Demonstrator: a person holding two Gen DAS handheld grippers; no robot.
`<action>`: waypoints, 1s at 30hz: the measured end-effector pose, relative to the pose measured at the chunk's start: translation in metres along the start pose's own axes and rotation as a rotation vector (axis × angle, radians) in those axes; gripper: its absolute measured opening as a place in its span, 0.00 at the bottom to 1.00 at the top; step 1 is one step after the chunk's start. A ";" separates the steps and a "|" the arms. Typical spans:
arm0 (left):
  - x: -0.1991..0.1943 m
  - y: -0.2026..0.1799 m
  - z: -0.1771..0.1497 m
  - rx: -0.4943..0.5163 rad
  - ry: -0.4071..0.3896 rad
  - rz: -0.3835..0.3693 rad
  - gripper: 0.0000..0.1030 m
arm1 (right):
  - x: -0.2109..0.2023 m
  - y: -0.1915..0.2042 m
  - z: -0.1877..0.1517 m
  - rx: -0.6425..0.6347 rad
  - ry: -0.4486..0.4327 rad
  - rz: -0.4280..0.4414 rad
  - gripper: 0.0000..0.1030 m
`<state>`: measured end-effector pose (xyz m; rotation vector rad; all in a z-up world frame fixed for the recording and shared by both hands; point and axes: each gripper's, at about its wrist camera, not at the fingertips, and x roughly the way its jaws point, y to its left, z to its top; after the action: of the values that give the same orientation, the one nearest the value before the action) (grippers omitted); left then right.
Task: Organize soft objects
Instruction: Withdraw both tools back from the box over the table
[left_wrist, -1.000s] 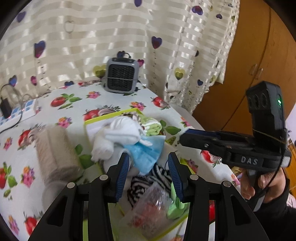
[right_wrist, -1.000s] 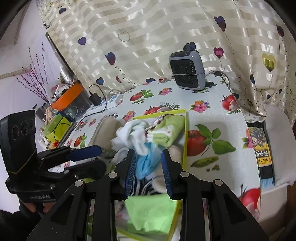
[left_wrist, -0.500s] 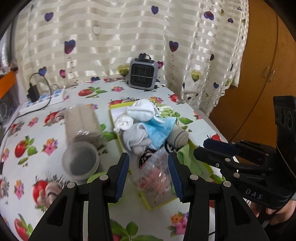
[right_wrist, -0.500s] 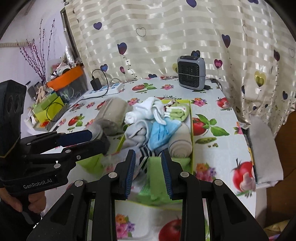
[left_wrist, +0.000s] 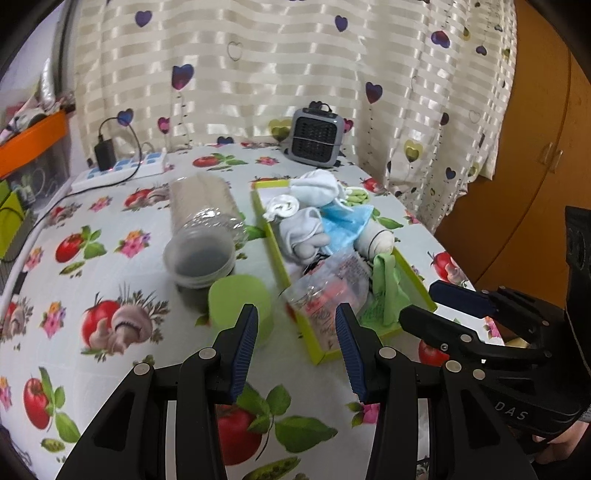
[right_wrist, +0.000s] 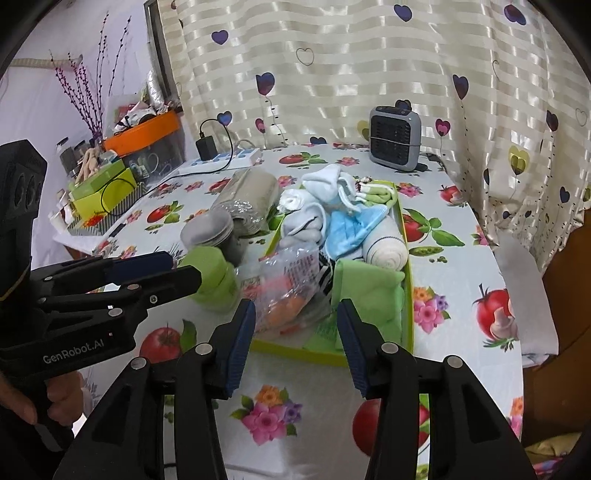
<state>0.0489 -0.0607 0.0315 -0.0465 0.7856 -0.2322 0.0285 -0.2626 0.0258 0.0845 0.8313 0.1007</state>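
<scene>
Soft things (left_wrist: 317, 221) — socks, a blue mask, a green cloth — fill the green tray (left_wrist: 275, 254) on the desk (left_wrist: 110, 280); the left tool (left_wrist: 293, 347) hangs open and empty before the tray. From the right wrist, the right tool (right_wrist: 295, 341) — jaws opening, nothing between them — hangs at the tray's near end.

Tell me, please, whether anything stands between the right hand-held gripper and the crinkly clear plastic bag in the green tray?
Nothing visible does. The right hand-held gripper, jaws opening and empty, hangs before the tray's near rim; the crinkly clear plastic bag lies just beyond, uncovered.
</scene>
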 end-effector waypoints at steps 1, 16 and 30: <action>-0.001 0.001 -0.001 -0.003 0.000 0.004 0.41 | -0.001 0.002 -0.002 -0.004 0.001 -0.001 0.46; -0.008 0.009 -0.018 -0.016 0.011 0.031 0.41 | -0.003 0.023 -0.012 -0.043 0.015 0.006 0.46; 0.005 0.016 -0.024 -0.018 0.038 0.036 0.42 | 0.008 0.026 -0.012 -0.043 0.036 -0.009 0.46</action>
<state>0.0382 -0.0454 0.0086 -0.0453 0.8260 -0.1921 0.0233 -0.2353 0.0153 0.0389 0.8648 0.1122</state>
